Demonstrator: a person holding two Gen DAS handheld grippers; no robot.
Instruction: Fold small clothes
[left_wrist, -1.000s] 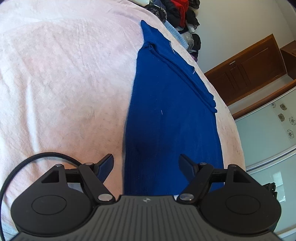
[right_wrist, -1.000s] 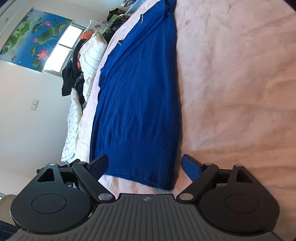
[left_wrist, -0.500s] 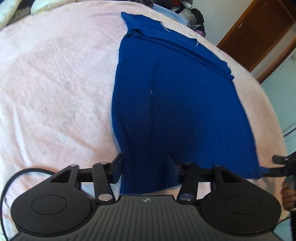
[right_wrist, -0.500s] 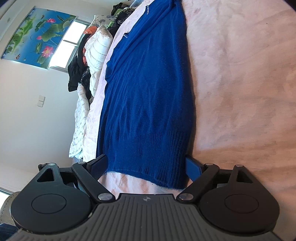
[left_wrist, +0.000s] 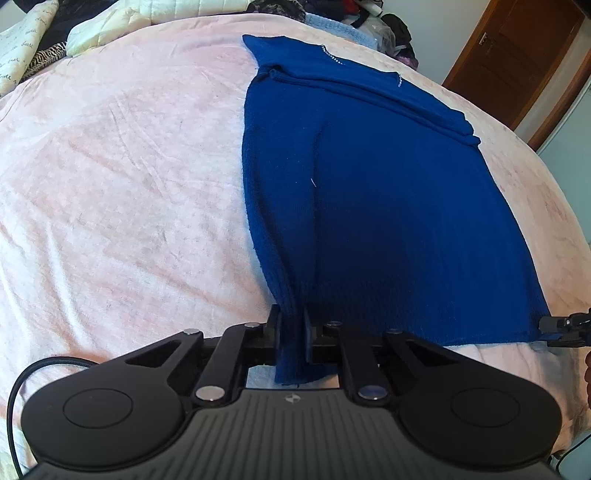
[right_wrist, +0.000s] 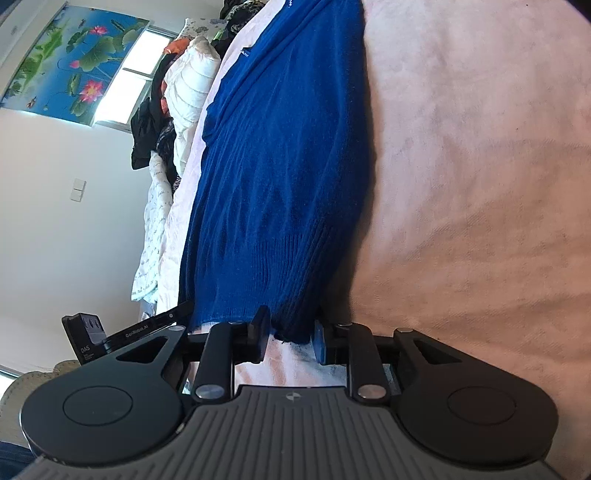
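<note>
The blue sweater (left_wrist: 388, 206) lies flat on the pink blanket (left_wrist: 122, 177); the left gripper (left_wrist: 293, 332) has just closed and now pinches the sweater's near hem corner; the right gripper (right_wrist: 290, 334) has been closing at the sweater's other hem corner, jaws narrowed yet apart, fabric between them unpressed; the fold likely waits on that grip

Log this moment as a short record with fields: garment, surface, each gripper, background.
garment: blue knit sweater, laid flat, sleeves folded across the far end
surface: pink blanket
left gripper: jaws just closed, pinching the sweater's near left hem corner
right gripper: jaws just closing around the hem's other corner, a gap to the pads visible, not yet clamped
background: heaped clothes beyond the far end; wooden door at right
</note>
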